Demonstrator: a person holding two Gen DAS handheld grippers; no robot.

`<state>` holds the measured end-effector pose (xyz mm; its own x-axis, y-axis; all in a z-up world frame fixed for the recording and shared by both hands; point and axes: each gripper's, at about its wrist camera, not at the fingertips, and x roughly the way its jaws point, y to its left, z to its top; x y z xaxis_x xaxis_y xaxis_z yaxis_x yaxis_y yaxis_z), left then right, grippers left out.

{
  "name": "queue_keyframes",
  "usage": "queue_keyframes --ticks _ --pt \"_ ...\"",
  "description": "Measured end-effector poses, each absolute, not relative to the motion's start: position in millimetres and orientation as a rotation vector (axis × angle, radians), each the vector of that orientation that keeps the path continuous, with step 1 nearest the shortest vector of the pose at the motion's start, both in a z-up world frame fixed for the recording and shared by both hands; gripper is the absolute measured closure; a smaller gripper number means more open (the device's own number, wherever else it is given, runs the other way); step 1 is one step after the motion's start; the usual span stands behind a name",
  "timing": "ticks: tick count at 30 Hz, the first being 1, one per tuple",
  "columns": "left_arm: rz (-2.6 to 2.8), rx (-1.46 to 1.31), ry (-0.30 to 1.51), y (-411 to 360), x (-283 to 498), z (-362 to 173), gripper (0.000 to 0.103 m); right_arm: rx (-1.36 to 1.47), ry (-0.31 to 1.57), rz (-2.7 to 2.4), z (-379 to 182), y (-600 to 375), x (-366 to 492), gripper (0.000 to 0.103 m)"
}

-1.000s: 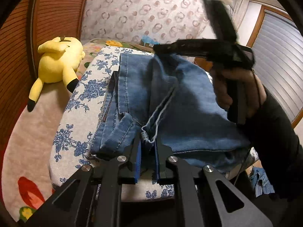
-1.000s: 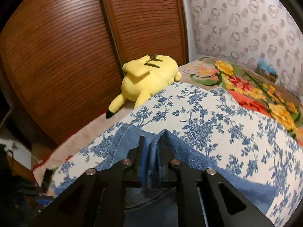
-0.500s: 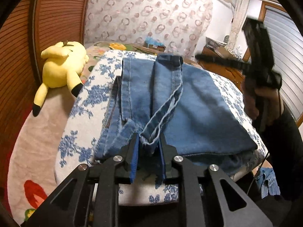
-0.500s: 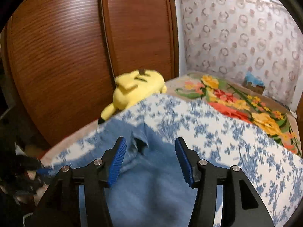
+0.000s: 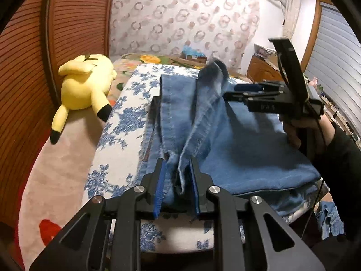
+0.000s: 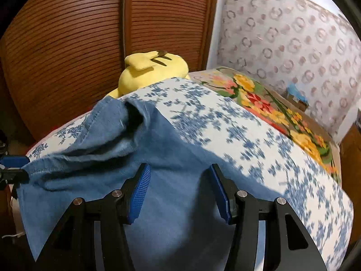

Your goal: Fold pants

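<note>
The blue denim pants (image 5: 243, 144) lie folded on the blue-flowered white bed cover (image 5: 126, 122). The left hand-held gripper (image 5: 177, 178) still pinches a frayed hem at the near edge. The right hand-held gripper (image 6: 181, 192), clamped on denim a second ago, now hovers with jaws wide above the cloth, empty, nearer the far hem.

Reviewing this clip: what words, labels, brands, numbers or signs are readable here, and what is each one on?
No text reads clearly.
Pale marking on the body of the right claw: too blurred to read.
Boxes by the far wall: any print is too small to read.
Pants: no tag or label showing.
Yellow plush: no text showing.
</note>
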<state>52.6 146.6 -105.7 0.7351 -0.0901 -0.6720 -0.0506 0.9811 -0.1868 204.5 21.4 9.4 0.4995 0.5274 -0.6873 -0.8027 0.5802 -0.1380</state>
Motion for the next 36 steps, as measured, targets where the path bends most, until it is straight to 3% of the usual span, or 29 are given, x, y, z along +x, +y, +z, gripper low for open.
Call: queue_keyframes --ticks 7,13,15,17,19,20,22,26,36 --pt "-0.001 -0.219 0.746 158 46 -107 0.081 -0.451 0.621 0.916 21 48 198 0.047" --pt "0.005 -0.198 0.728 154 47 -97 0.08 -0.375 0.618 0.883 23 13 204 0.047" --pt "-0.002 -0.192 0.722 152 49 -94 0.074 -0.352 0.616 0.866 25 -4 201 0.047" --pt "-0.001 -0.177 0.709 148 51 -90 0.054 -0.327 0.615 0.853 25 -23 197 0.047" --pt "-0.006 -0.157 0.685 143 55 -85 0.046 -0.304 0.611 0.834 26 -42 191 0.047" --pt "-0.011 -0.148 0.681 140 58 -83 0.033 -0.291 0.609 0.824 26 -51 188 0.047" --pt "-0.02 -0.129 0.671 132 64 -79 0.023 -0.268 0.616 0.81 24 -67 180 0.046" --pt "-0.054 -0.1 0.674 113 78 -75 0.023 -0.241 0.639 0.767 14 -92 171 0.04" --pt "-0.091 -0.075 0.713 87 93 -83 0.023 -0.205 0.755 0.704 -10 -108 191 0.039"
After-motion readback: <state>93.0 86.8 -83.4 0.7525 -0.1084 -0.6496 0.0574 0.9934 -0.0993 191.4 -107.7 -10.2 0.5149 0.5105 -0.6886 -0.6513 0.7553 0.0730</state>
